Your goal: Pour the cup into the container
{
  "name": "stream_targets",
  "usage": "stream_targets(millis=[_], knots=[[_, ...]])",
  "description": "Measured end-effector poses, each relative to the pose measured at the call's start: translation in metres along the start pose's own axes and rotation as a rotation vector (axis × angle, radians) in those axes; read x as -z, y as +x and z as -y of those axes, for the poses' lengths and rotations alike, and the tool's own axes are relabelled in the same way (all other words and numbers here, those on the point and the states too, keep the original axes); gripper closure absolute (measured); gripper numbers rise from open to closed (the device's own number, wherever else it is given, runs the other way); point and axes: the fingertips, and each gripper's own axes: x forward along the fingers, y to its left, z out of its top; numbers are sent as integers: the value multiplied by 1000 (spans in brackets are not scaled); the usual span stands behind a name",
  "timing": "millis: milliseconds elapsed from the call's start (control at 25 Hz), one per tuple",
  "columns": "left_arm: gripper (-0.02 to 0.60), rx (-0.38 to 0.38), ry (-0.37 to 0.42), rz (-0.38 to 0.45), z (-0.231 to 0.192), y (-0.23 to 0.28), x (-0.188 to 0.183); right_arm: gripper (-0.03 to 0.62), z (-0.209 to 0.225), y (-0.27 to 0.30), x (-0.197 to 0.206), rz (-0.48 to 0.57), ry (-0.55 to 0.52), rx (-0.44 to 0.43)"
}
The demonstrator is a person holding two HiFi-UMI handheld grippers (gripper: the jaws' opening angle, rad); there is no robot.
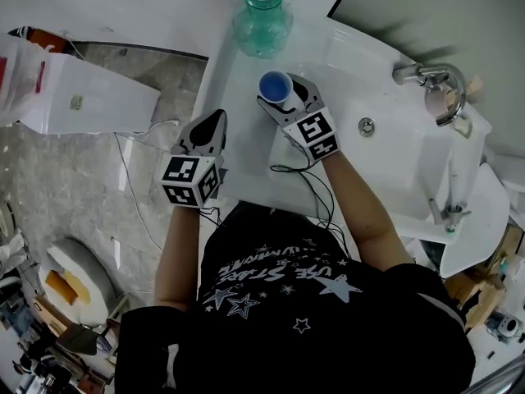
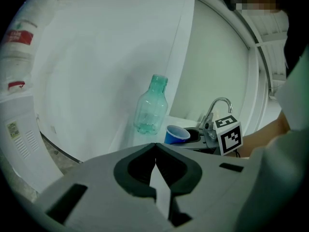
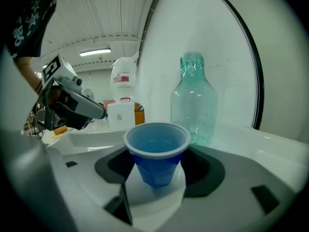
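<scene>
Fingers [image 3: 205, 170] clasp blue cup [image 3: 157, 153], white counter [image 1: 246, 109], sink [image 1: 402, 162]

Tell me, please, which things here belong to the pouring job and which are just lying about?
Job: blue cup, green bottle, right gripper holding the cup.
Lying about: tap, white package, idle left gripper.

Your cup [image 1: 274, 84] sits between the 2 jaws of your right gripper [image 1: 287, 95] over the counter [image 1: 246, 150], the bottle [image 1: 262, 19] just beyond it, the sink [image 1: 394, 158] and faucet [image 1: 439, 84] to the right, your left gripper [image 1: 213, 121] near left.
</scene>
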Motion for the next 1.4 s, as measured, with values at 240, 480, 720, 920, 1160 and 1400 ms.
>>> stream_targets(millis=[240, 480, 720, 920, 1160, 1400], knots=[[572, 2, -5, -12, 0, 0, 8, 296, 1, 6, 6, -8, 12, 10], [572, 7, -3, -19, 6, 0, 12, 288, 1, 5, 8, 0, 18, 14], [572, 4, -2, -20, 12, -5, 15, 263, 5, 2, 12, -11, 17, 27], [572, 0, 3, -5, 20, -15, 13, 260, -5, -13, 9, -15, 38, 19], [572, 4, 11, 23, 41, -30, 13, 260, -12, -45, 14, -18, 25, 44], [572, 20, 28, 61, 77, -52, 13, 269, -27, -95, 1, 31, 14, 74]])
